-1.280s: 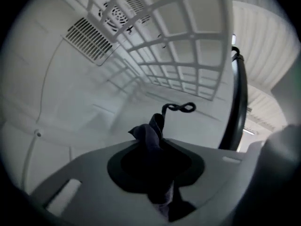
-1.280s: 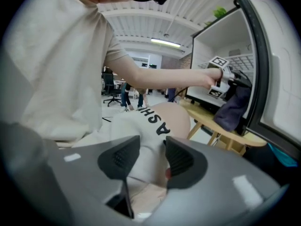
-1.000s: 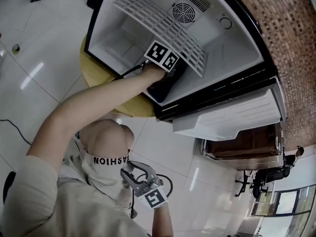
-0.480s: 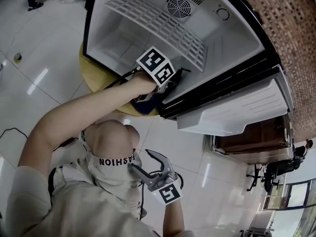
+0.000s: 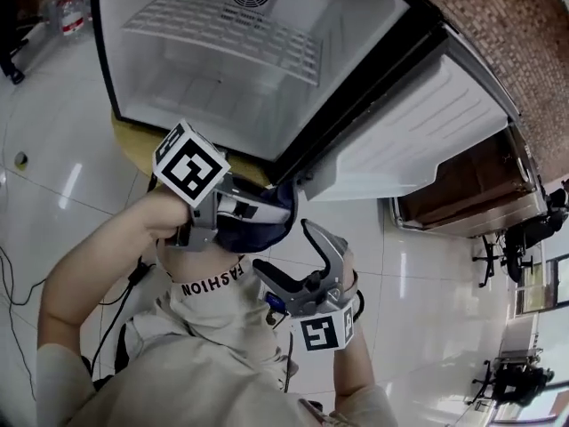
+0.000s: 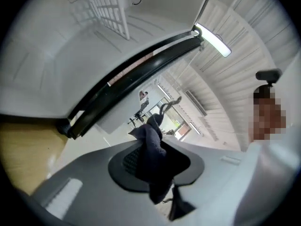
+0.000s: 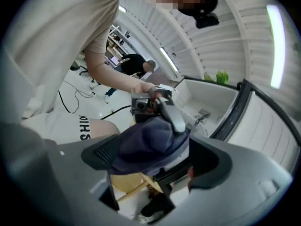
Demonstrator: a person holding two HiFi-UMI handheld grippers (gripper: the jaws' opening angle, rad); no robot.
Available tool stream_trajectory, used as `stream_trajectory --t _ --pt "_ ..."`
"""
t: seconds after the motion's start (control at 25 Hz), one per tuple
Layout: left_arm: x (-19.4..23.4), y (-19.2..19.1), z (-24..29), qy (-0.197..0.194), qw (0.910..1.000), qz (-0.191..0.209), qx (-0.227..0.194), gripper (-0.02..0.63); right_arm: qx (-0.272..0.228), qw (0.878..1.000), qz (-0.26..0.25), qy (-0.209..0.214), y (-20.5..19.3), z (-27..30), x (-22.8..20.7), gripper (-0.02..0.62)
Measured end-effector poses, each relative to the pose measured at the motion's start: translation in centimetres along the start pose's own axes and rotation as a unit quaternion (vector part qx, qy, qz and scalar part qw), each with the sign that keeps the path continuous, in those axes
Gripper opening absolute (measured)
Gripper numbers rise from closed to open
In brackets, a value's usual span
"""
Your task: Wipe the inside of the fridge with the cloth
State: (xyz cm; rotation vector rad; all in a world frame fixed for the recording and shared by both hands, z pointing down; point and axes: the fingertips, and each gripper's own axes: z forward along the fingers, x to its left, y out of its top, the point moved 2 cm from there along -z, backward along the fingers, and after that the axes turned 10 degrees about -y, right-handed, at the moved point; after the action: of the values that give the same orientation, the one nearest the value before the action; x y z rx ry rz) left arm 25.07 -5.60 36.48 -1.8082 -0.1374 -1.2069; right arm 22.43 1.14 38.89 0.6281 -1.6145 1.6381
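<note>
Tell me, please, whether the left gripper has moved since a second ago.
Yes. The left gripper, jaws just eased slightly wider yet pinching the dark blue cloth, has come out of the white fridge to below its front edge.

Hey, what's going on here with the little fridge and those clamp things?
A person holds a gripper in each hand in front of a small open fridge. The left gripper pinches a dark blue cloth just outside the opening; its jaws have just eased slightly wider. The right gripper, whose jaws have just been opening, stands wide open with the cloth between them, not pressing on it.
</note>
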Motion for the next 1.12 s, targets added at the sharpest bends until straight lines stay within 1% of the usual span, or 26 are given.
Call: stream_trajectory --t 0.08,0.12,0.24,0.28,0.32,0.36,0.44,0.52,0.56,0.64,0.72,0.8,0.88,0.92,1.0,1.04,1.08,1.12 --pt "-1.3 -1.1 1.0 -0.02 0.9997 -0.005 0.012 0.08 -0.01 0.999 -0.032 -0.008 1.0 -0.1 -0.5 0.469" --pt "-1.7 -1.7 1.4 -0.025 0.9994 -0.005 0.023 0.08 -0.012 0.999 -0.044 -0.005 1.3 0.1 -0.4 0.469" --pt "-3.1 -3.1 2.6 -0.059 0.9968 -0.021 0.05 0.081 -0.021 0.998 -0.053 0.018 1.9 0.7 0.3 0.471" --pt "-3.7 -3.6 3.0 -0.075 0.9951 -0.028 0.059 0.081 -0.028 0.998 -0.049 0.02 2.0 0.7 0.4 0.457" --pt "-4.1 -4.0 3.3 -0.084 0.9937 -0.029 0.068 0.081 -0.035 0.998 -0.046 0.017 2.2 0.6 0.4 0.363" --pt "-4.3 -4.3 3.4 -0.083 0.9934 -0.022 0.076 0.087 -0.037 0.998 -0.048 0.012 2.3 0.4 0.3 0.304" --pt "-4.4 -4.6 3.3 -0.069 0.9937 0.007 0.088 0.092 -0.034 0.998 -0.057 0.002 2.3 0.2 0.3 0.277" --pt "-4.8 -4.9 3.4 -0.062 0.9933 0.033 0.092 0.107 -0.033 0.998 -0.062 -0.005 2.3 -0.1 0.3 0.265" --pt "-4.9 -5.0 3.4 -0.061 0.9932 0.039 0.091 0.113 -0.035 0.997 -0.061 -0.007 2.5 -0.2 0.3 0.264" --pt "-5.2 -5.1 3.5 -0.061 0.9946 0.032 0.077 0.119 -0.041 0.998 -0.051 -0.008 2.6 -0.6 0.3 0.264" --pt "-5.2 -4.9 3.4 -0.055 0.9973 0.012 0.047 0.155 -0.048 0.999 -0.022 -0.014 2.5 -1.0 0.0 0.264" --pt "-5.2 -4.4 3.3 -0.039 0.9991 0.003 0.016 0.198 -0.057 0.998 0.028 -0.027 2.1 -1.6 -0.7 0.229" --pt "-5.3 -3.8 3.3 -0.02 0.9997 0.007 -0.009 0.218 -0.062 0.994 0.083 -0.041 1.5 -2.3 -1.4 0.188" --pt "-5.3 -3.4 3.2 -0.007 0.9997 0.018 -0.018 0.225 -0.059 0.992 0.104 -0.049 1.0 -2.7 -1.7 0.168" --pt "-5.3 -2.3 2.3 0.032 0.997 0.061 -0.034 0.23 -0.043 0.987 0.138 -0.066 0.0 -3.4 -2.4 0.094" --pt "-5.4 -1.5 1.5 0.057 0.993 0.093 -0.047 0.229 -0.035 0.984 0.157 -0.075 -0.5 -3.7 -2.9 0.086" --pt "-5.5 -0.6 0.6 0.084 0.9863 0.128 -0.062 0.221 -0.029 0.98 0.179 -0.085 -1.0 -4.0 -3.7 0.083" --pt "-5.7 0.3 -0.3 0.109 0.9775 0.163 -0.078 0.212 -0.029 0.974 0.203 -0.1 -1.3 -4.3 -4.9 0.083"
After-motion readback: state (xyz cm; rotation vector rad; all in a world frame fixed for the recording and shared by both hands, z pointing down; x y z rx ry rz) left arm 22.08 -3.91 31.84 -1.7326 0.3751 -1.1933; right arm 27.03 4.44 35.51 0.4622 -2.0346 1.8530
